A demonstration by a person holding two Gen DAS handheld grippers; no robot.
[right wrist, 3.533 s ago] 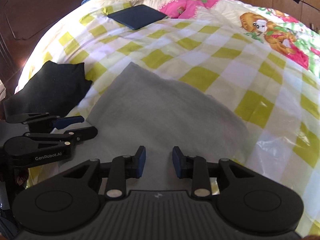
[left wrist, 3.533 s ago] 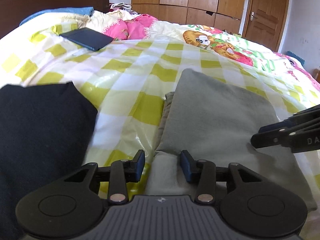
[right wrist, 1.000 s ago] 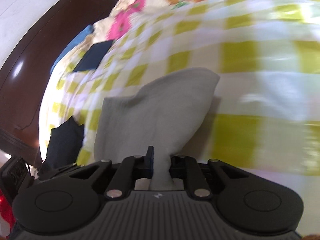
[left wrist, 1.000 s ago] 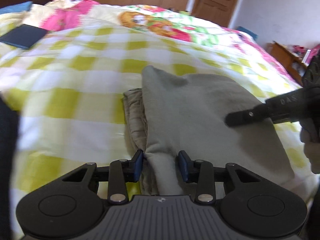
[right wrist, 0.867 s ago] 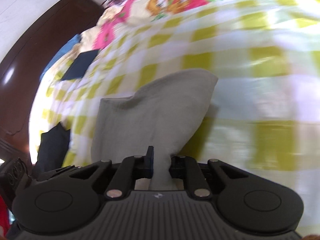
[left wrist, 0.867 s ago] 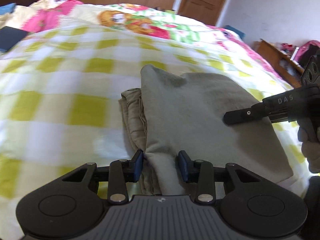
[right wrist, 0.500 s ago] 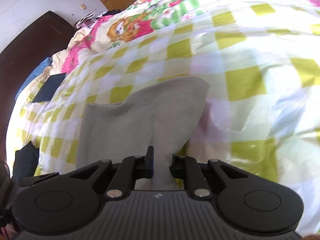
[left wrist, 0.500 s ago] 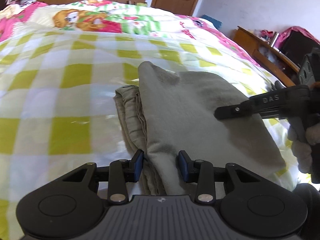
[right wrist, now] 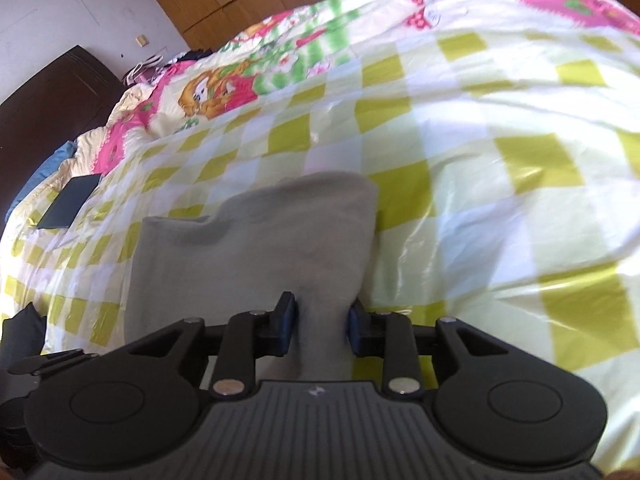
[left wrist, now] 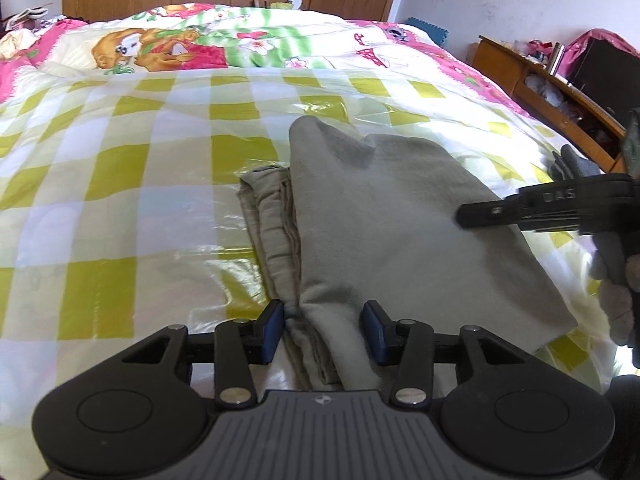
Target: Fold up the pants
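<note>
The grey pants [left wrist: 400,208] lie folded in a thick pad on the yellow-checked bed cover [left wrist: 120,184], with layered edges showing on the pad's left side. My left gripper [left wrist: 324,326] straddles the near left corner; its jaws are opening and the cloth lies loose between them. In the right wrist view, my right gripper [right wrist: 322,322] is over the pants' [right wrist: 260,248] near right corner. Its jaws are opening too, and a bunch of grey cloth still fills the gap. The right gripper's fingers [left wrist: 520,208] reach in over the pad from the right, held by a gloved hand [left wrist: 616,280].
A dark blue flat item [right wrist: 70,202] lies far left on the bed, and a black cloth [right wrist: 22,328] sits at the left edge. A dark headboard [right wrist: 52,96] stands beyond. A wooden shelf [left wrist: 540,76] with clutter runs along the bed's right side.
Both grippers carried the folded pants sideways across the bed and set them down. Both pairs of jaws have widened, the right one most, letting go of the pinched cloth.
</note>
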